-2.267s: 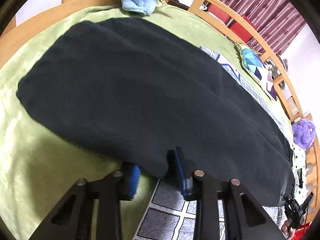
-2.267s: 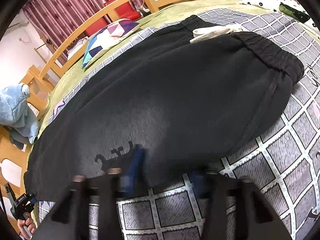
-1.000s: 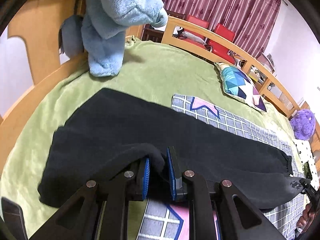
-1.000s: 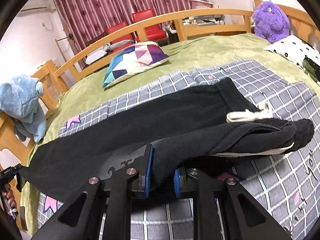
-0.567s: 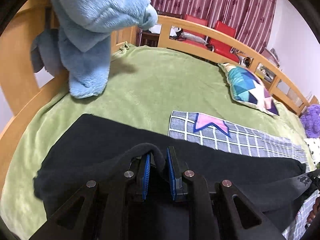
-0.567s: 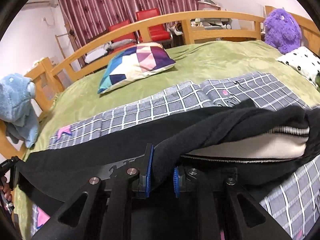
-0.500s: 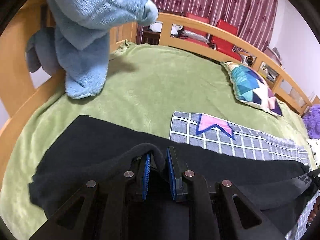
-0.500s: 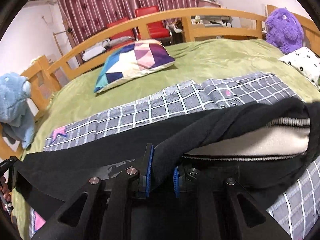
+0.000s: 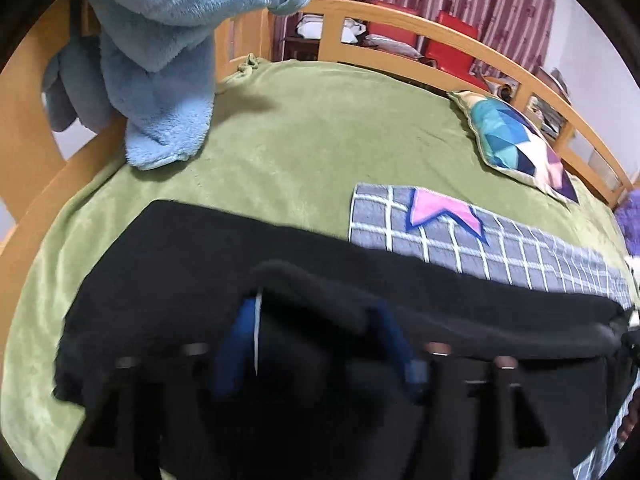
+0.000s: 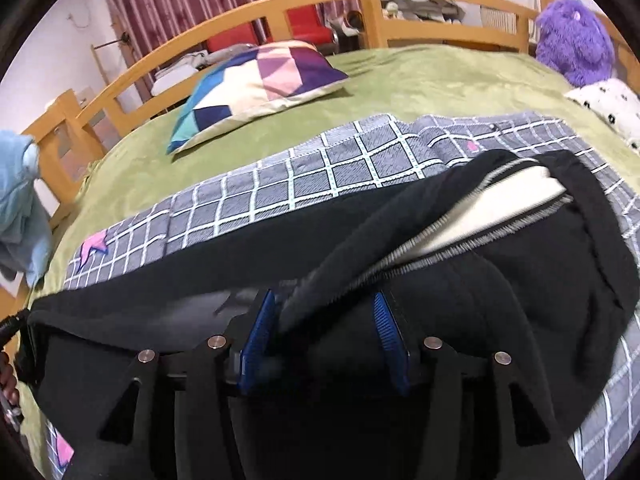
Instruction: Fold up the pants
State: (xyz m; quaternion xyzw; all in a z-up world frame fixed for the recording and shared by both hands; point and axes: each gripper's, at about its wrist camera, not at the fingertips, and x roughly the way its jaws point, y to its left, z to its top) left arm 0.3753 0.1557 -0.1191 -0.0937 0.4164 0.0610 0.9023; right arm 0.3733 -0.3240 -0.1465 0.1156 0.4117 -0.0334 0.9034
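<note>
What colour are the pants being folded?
Black pants with a pale lining at the waistband, clearest in the right wrist view.

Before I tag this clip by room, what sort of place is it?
Most likely a bedroom: black pants lie on a bed with a green blanket, a wooden bed rail, a patchwork pillow and a purple plush toy.

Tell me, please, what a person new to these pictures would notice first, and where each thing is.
First the black pants, stretched across the checked grey blanket right in front of both open grippers, with a pale lining showing at the right end. Next the colourful geometric pillow on the green bedspread behind, and the purple plush toy in the far right corner. In the left wrist view, a light blue plush hangs over the wooden rail.
</note>
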